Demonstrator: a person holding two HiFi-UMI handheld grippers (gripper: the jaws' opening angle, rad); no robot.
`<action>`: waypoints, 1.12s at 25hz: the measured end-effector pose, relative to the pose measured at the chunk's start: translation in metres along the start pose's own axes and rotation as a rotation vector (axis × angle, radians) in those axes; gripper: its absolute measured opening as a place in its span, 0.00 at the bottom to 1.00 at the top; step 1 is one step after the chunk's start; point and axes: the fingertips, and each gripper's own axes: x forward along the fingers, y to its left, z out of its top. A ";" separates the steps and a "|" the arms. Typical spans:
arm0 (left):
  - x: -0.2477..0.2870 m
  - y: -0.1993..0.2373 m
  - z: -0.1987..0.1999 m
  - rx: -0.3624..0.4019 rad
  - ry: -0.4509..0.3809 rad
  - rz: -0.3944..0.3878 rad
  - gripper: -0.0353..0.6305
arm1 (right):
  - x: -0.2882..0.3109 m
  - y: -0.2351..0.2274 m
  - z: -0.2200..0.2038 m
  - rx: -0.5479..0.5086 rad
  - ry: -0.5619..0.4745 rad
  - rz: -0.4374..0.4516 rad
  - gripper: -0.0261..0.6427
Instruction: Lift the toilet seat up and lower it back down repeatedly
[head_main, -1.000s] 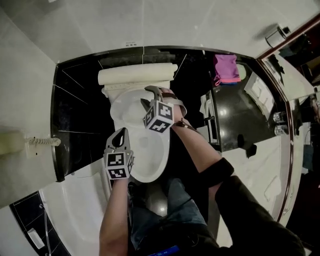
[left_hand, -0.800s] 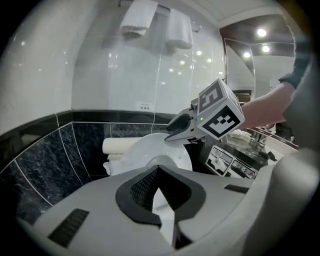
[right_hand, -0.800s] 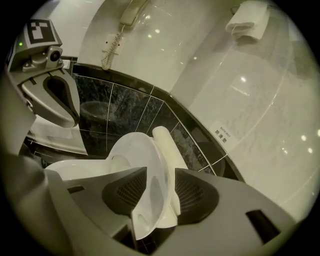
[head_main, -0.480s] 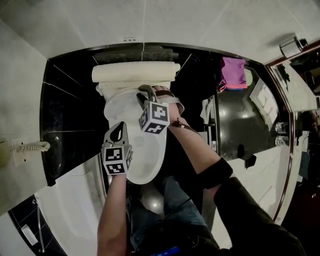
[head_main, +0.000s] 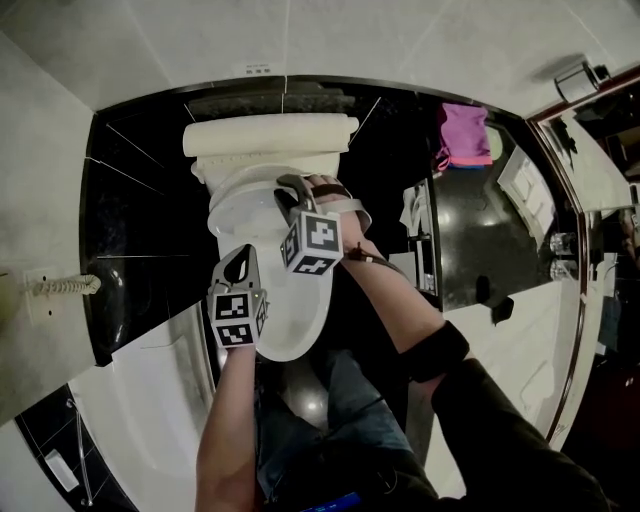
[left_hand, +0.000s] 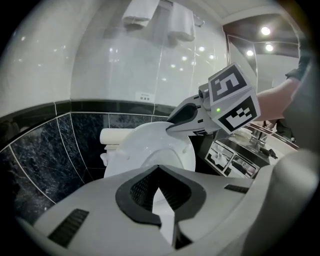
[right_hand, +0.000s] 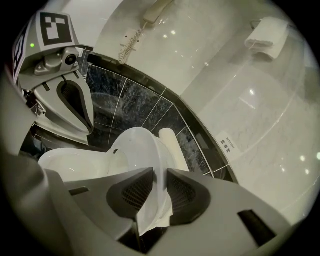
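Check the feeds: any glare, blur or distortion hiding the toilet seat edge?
Head view: fisheye bends the walls, dark tiles swallow detail. Left gripper view: lamp spots glare on the glossy wall, toilet seat readable. Right gripper view: seat edge clear, corners vignetted.

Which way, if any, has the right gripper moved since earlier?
No: the right gripper stays by the cream cistern, jaws closing on the white toilet seat.

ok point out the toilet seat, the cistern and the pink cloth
toilet seat (right_hand: 142, 150), right gripper view, its broad white face
cistern (head_main: 270, 137), head view, its top
pink cloth (head_main: 465, 133), head view, its middle
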 end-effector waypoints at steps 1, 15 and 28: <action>-0.004 -0.001 -0.003 0.001 0.000 -0.006 0.03 | -0.004 0.005 0.001 0.000 0.004 -0.003 0.19; -0.105 -0.017 -0.086 0.093 0.027 -0.177 0.03 | -0.087 0.115 0.018 0.033 0.130 -0.148 0.19; -0.102 -0.028 -0.166 0.051 0.029 -0.118 0.03 | -0.128 0.219 0.018 -0.013 0.051 -0.261 0.18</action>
